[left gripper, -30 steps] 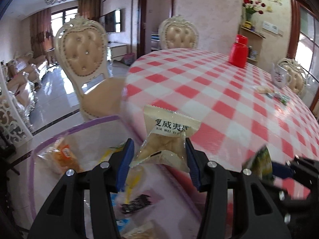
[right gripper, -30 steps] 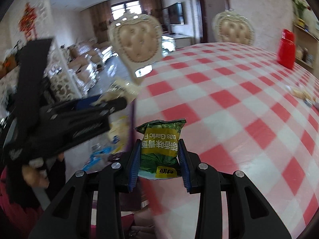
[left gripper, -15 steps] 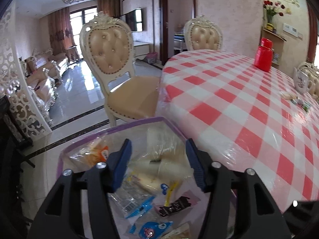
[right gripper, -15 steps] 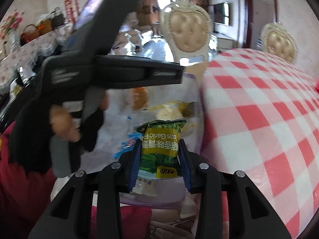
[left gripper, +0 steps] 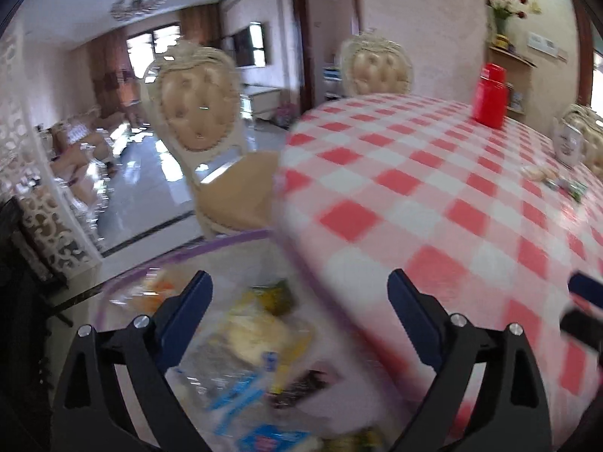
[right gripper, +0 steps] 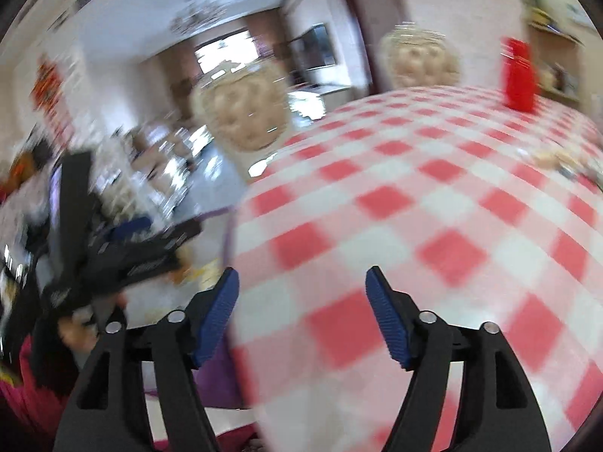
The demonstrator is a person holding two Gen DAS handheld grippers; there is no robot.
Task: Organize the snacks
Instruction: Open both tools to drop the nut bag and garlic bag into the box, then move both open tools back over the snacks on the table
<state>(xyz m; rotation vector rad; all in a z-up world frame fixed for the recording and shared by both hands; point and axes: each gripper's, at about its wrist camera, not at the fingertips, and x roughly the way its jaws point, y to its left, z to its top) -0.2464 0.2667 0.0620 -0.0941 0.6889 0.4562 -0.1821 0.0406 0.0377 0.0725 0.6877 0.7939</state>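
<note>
1. Snacks (left gripper: pixel 256 335) are seen in the left wrist view, heaped in a clear bag with a purple rim (left gripper: pixel 226 239) held below the edge of the desk (left gripper: pixel 433 207). Blur prevents an exact count; at least five wrappers can be told: one orange, one green, one pale yellow, some blue-printed and one dark. The lower wrappers are cut off by the frame.
2. In the same view the left tongs (left gripper: pixel 299 310) are seen wide and opening, with nothing pinched between the pads; the bag lies beneath them. Two padded chairs (left gripper: pixel 199 113) are counted, and one red flask (left gripper: pixel 490 96) and one white jug (left gripper: pixel 567 141) stand on the checked cloth. A few small snacks far right (left gripper: pixel 554 180) are too small to count.
3. In the right wrist view the right tongs (right gripper: pixel 301 314) are seen wide and opening, empty, over the edge of the desk. The other tongs appear at the left, heavily smeared. Only a sliver of the bag's rim is made out, and its contents are mostly hidden.
</note>
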